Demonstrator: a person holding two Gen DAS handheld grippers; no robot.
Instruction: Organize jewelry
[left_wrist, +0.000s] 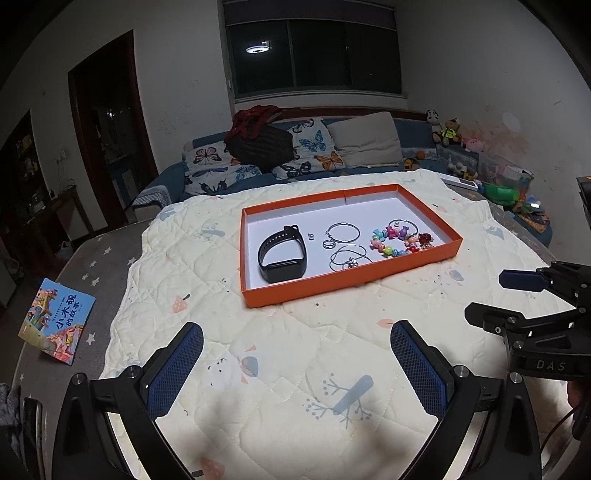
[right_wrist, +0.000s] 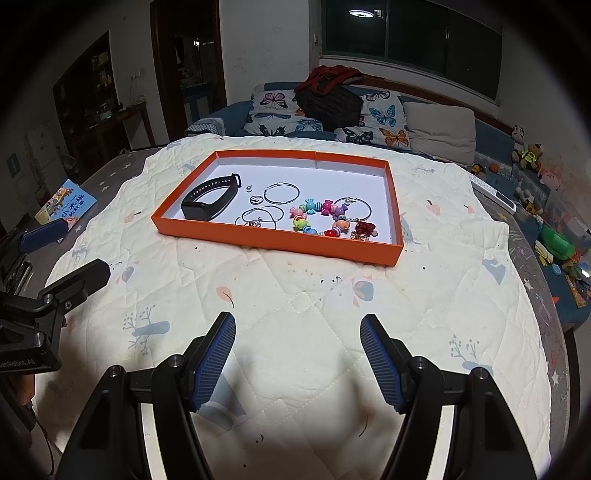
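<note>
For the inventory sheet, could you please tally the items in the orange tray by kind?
Black smart band: 1
Thin silver hoops: 4, two overlapping, so a best reading
Small silver ring: 1
Small silver bead: 1
Colourful bead bracelet: 1
Red charm: 1
Total: 9

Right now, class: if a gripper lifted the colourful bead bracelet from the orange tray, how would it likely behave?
The bead bracelet would probably sag, being separate beads strung in a loop. Its glossy rounded beads may slip between pads. It looks light, lying flat in the orange tray.
</note>
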